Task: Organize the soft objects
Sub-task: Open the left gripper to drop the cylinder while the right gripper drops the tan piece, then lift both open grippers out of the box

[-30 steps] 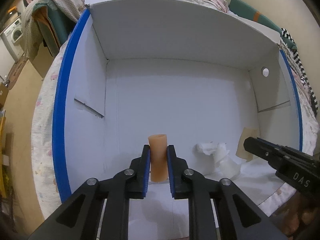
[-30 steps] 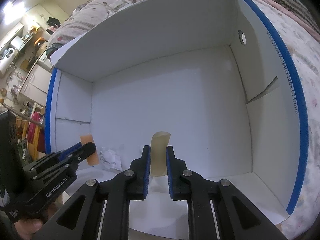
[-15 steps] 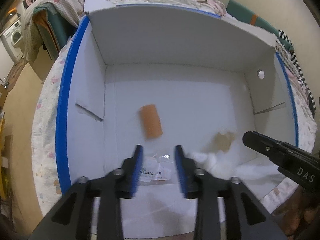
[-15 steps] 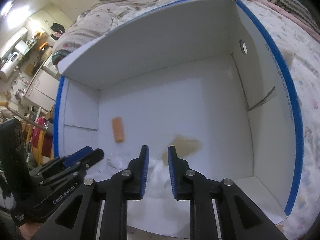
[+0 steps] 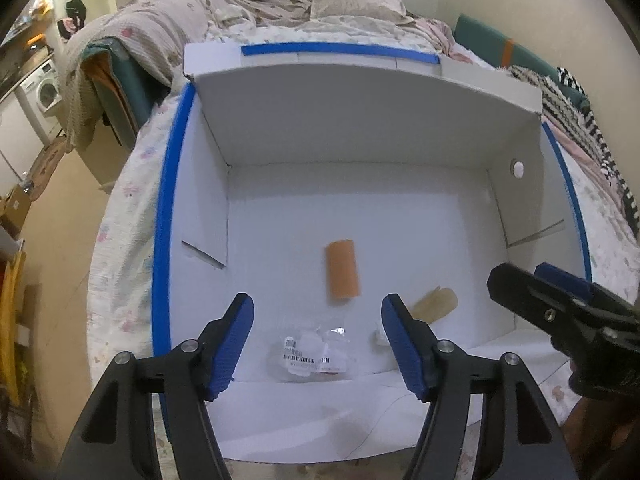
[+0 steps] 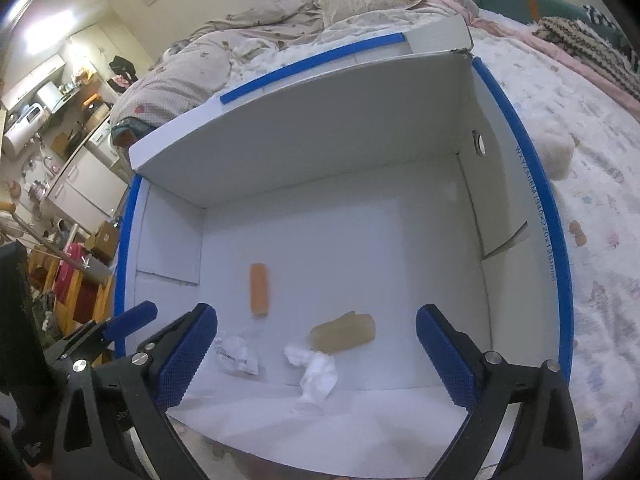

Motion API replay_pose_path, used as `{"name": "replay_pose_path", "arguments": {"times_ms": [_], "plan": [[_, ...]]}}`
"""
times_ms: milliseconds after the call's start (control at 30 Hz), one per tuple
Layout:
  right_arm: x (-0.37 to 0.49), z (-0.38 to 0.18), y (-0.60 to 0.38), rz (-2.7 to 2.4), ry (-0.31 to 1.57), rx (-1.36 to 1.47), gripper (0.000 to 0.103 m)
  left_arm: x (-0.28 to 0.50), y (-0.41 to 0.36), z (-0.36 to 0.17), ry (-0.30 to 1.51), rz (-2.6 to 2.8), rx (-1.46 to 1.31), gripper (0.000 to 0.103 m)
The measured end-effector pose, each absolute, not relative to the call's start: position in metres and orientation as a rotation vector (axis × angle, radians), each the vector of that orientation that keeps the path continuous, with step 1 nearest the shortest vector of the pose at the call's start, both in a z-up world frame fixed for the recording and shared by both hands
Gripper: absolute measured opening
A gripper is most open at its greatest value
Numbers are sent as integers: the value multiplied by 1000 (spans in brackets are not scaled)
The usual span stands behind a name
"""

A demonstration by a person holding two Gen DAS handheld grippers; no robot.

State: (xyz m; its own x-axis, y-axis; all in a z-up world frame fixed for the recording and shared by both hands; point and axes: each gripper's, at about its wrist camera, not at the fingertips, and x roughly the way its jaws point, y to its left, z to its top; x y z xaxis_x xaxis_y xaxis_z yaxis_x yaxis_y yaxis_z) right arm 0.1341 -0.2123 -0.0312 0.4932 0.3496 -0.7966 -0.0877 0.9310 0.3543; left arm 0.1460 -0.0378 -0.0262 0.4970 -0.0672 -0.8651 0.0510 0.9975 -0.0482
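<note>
- Rumpled bedding and a flowered sheet cover the bed, where an open white box with blue-taped edges sits with its flaps raised.
- Inside the box, an orange roll lies flat on the floor near the middle, long axis running roughly 12 to 6 o'clock.
- At about 4 o'clock from the orange roll, close by but apart, lies a pale tan roll on its side.
- A crumpled white tissue touches the tan roll's near end, at its 7 o'clock in the right wrist view.
- A clear plastic wrapper with a barcode label rests by the box's near wall, at 6 o'clock from the orange roll.
- Left tool hangs above the near wall with its jaws opening, moderately wide; only the wrapper on the floor below shows between them, and nothing is gripped.
- Right tool is opening and stands very wide, empty, over the tissue and tan roll.
- Kitchen cabinets and clutter fill the background at 9 o'clock in the right wrist view.
</note>
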Motion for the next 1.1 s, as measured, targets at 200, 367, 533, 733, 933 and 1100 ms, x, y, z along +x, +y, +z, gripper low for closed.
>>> {"name": "replay_pose_path", "arguments": {"times_ms": [200, 367, 533, 733, 933, 1100], "plan": [[129, -27, -209, 244, 986, 232, 103, 140, -37, -21, 1031, -57, -5, 64], [127, -25, -210, 230, 975, 239, 103, 137, -36, -16, 1021, -45, -16, 64], [122, -22, -212, 209, 969, 251, 103, 127, -31, -5, 992, -25, -17, 64], [111, -18, -217, 191, 961, 255, 103, 115, -22, 1, 994, -9, -27, 64], [94, -12, -220, 191, 945, 243, 103, 95, -11, 2, 999, 11, -53, 64], [78, -12, -226, 186, 945, 260, 103, 75, -11, -2, 999, 22, -30, 64]]}}
